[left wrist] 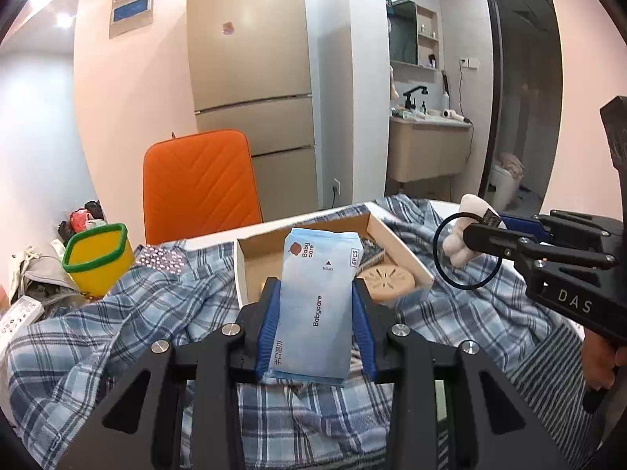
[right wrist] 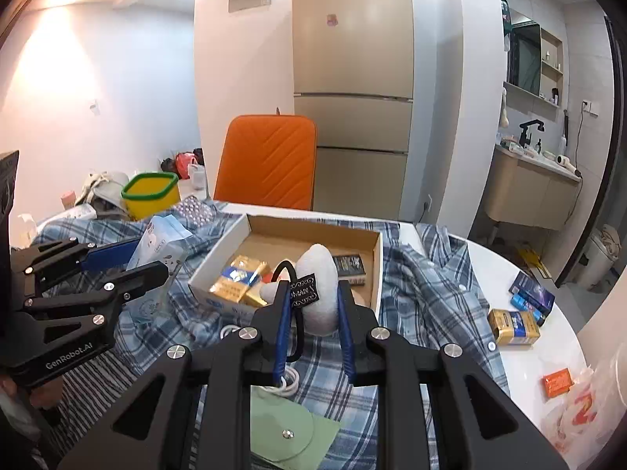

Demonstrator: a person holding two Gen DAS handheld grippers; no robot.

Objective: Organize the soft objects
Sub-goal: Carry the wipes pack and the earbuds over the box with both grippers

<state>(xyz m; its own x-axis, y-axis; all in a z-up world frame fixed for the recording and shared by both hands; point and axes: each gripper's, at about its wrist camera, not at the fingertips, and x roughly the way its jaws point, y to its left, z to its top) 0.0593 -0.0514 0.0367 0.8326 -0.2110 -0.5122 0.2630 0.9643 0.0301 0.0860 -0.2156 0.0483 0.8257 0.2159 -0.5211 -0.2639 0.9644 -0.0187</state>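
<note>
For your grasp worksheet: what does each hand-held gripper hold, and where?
Left hand-held gripper: wet-wipes pack, by its long side edges. Right hand-held gripper: white plush toy, across its body.

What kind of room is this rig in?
Likely a small apartment: a tall fridge behind an orange chair, a bathroom vanity with faucet through the doorway, and a plaid-covered table holding the clutter.

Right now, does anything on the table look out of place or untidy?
Yes. The plaid shirt lies crumpled across the table, partly under the cardboard box. Small cartons sit scattered beside it, outside the box. Both grippers hold items in the air: the left gripper a wipes pack, the right gripper a plush toy.
</note>
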